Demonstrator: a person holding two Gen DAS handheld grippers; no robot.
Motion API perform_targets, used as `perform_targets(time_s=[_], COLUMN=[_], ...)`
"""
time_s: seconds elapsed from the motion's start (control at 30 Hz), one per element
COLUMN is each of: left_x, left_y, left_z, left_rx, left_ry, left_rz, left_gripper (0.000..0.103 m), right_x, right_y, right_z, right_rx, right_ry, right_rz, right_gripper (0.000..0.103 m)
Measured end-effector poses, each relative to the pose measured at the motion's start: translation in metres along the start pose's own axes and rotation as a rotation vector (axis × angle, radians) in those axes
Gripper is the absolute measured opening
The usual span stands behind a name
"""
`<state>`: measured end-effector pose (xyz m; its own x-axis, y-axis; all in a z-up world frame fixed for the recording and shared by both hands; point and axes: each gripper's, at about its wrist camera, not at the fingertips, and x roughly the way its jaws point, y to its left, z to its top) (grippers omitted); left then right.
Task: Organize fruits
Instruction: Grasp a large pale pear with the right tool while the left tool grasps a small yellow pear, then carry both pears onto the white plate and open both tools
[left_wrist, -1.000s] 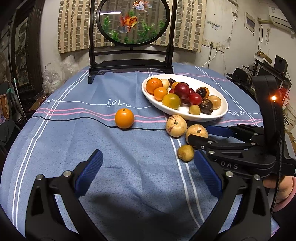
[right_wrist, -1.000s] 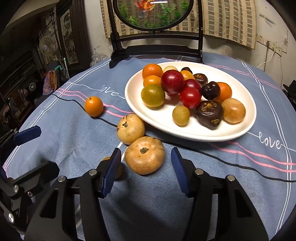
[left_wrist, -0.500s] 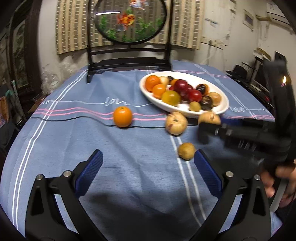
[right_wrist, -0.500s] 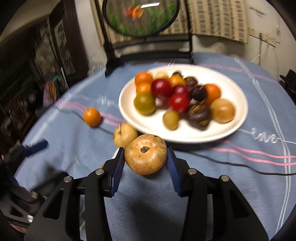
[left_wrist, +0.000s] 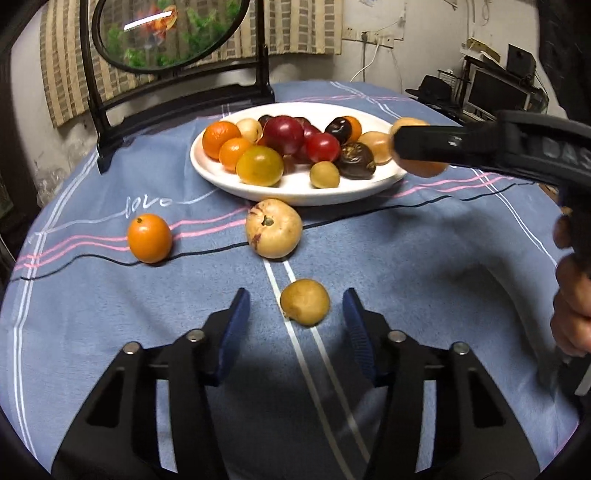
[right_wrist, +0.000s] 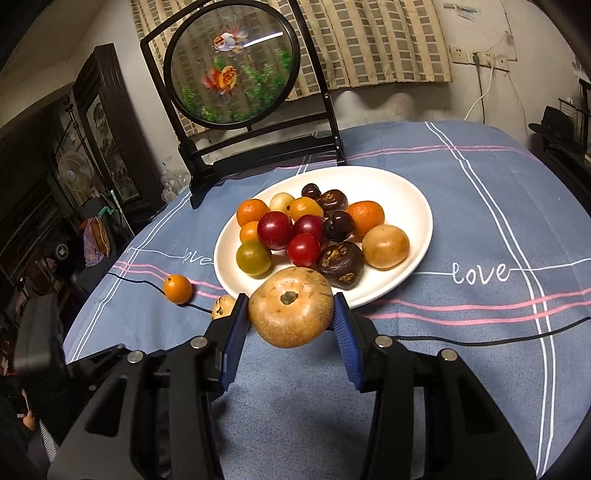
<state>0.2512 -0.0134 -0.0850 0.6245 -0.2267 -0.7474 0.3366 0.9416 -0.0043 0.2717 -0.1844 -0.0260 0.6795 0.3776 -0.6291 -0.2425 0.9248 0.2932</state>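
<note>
Lifted since earlier, the tan fruit (right_wrist: 290, 306) sits clamped between the right gripper (right_wrist: 290, 326) fingers; the left gripper (left_wrist: 295, 325) jaws are closing, a small yellow fruit (left_wrist: 304, 301) untouched between its fingers.

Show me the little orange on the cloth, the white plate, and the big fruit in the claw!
little orange (left_wrist: 149, 239), left wrist view, middle of its peel.
white plate (right_wrist: 413, 206), right wrist view, bare right side.
big tan fruit (right_wrist: 290, 308), right wrist view, near its stem.

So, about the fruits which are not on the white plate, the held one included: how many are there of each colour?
Orange: 1, the orange fruit
Tan: 3, the large tan fruit, the small tan fruit and the held tan fruit in the right hand-held gripper
Total: 4
</note>
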Motion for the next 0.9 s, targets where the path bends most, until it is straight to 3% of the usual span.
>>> perform_targets(time_s=[0.07,0.4,0.6,0.9], left_x=[0.0032,0.0106,0.0106,0.0042], left_y=[0.0004,-0.0006,-0.0018,-0.0004], left_z=[0.0001,-0.0006,-0.0002,-0.0013], left_rx=[-0.007,-0.016,-0.02,-0.037], left_ry=[0.015,0.044,0.043,0.027], left_rz=[-0.005,-0.022,-0.036,-0.053], left_gripper=[0.041,0.04,0.03,0.03], right_x=[0.0006,-0.0026,-0.0012,-0.0005], right_y=[0.0006,-0.0013,-0.0023,-0.0019], right_z=[0.0,0.0021,0.0016,0.0009], right_rx=[0.001,0.01,0.011,0.009], right_ry=[0.004,-0.005,-0.001,0.002], right_rz=[0.004,0.005,-0.003,-0.005], right_gripper=[0.046,0.046,0.046,0.046])
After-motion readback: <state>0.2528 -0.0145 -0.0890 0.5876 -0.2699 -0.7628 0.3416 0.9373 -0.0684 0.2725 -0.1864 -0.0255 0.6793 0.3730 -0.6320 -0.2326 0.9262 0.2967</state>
